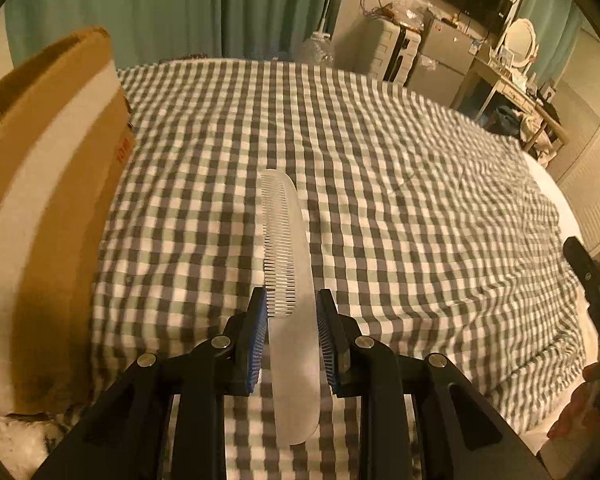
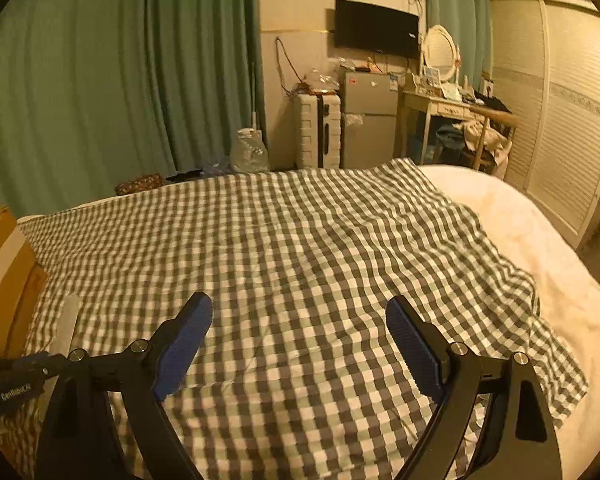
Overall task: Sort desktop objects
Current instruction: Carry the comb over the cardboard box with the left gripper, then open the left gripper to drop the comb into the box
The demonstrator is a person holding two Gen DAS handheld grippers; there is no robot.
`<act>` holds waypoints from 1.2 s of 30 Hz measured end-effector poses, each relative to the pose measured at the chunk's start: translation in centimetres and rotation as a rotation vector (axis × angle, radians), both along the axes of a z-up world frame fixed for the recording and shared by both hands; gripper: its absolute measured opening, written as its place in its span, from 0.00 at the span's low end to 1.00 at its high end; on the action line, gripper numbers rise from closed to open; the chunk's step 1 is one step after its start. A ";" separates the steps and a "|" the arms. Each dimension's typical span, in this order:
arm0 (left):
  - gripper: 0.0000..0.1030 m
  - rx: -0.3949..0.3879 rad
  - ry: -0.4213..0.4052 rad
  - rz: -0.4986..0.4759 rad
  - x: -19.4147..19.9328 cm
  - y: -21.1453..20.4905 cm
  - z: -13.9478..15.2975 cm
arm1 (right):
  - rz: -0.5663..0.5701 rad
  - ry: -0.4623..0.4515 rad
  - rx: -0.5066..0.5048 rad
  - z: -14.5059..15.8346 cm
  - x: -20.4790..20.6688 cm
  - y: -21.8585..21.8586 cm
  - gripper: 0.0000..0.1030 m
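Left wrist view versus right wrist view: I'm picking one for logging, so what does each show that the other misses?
Only the left wrist view shows the left gripper shut on the translucent comb, teeth visible. Only the right wrist view shows the open right gripper and the white wardrobe doors. Both show the checkered cloth, cardboard box and mirror.

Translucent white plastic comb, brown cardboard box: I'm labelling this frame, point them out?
translucent white plastic comb (image 1: 290,240), left wrist view, on its spine
brown cardboard box (image 1: 52,208), left wrist view, on its side wall
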State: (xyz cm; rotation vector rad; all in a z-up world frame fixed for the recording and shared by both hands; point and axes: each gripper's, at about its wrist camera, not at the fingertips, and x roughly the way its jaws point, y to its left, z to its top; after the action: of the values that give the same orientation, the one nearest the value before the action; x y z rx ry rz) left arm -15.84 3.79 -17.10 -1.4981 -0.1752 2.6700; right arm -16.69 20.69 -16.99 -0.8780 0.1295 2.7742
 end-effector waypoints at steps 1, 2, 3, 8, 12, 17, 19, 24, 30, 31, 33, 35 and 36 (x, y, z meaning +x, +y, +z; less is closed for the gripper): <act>0.24 0.001 0.012 0.000 0.4 -0.4 0.6 | 0.010 0.002 0.004 0.3 0.3 -0.3 0.86; 0.24 0.003 0.022 -0.002 0.4 -0.5 1.2 | 0.023 0.006 0.006 0.9 0.6 -0.8 0.86; 0.24 0.003 0.047 0.003 0.8 -1.0 2.3 | 0.033 0.011 0.002 1.2 0.9 -1.3 0.86; 0.24 -0.016 0.150 -0.014 2.4 -2.3 7.0 | 0.085 0.060 -0.030 4.1 2.7 -3.5 0.86; 0.24 0.015 0.214 0.004 2.9 -3.9 10.4 | 0.130 0.084 -0.053 6.2 3.7 -5.3 0.86; 0.24 0.010 0.296 -0.007 3.4 -6.2 14.8 | 0.187 0.101 -0.064 8.6 4.9 -8.6 0.86; 0.24 0.000 0.321 0.002 3.7 -7.3 16.4 | 0.202 0.114 -0.070 9.6 5.1 -9.8 0.86; 0.24 -0.030 0.361 0.020 4.9 -10.9 19.5 | 0.256 0.163 -0.080 12.9 5.8 -13.7 0.87; 0.24 -0.058 0.377 0.070 5.5 -14.6 20.2 | 0.354 0.201 -0.128 15.4 6.1 -18.8 0.89; 0.24 -0.061 0.381 0.084 5.7 -15.6 20.1 | 0.369 0.201 -0.128 15.4 6.2 -19.6 0.89; 0.24 -0.055 0.381 0.101 5.8 -16.8 19.5 | 0.398 0.200 -0.114 15.4 6.3 -21.4 0.89; 0.24 -0.039 0.367 0.119 5.8 -18.1 18.4 | 0.415 0.199 -0.098 14.9 6.4 -22.8 0.90; 0.24 -0.024 0.358 0.126 5.6 -18.8 17.8 | 0.425 0.188 -0.091 14.6 6.3 -23.6 0.90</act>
State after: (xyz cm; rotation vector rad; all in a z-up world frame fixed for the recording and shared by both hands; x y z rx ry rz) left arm -10.26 -14.99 0.74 -1.0192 -0.2205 2.9923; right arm -10.37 -2.93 -2.42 -0.7328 0.1116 3.2709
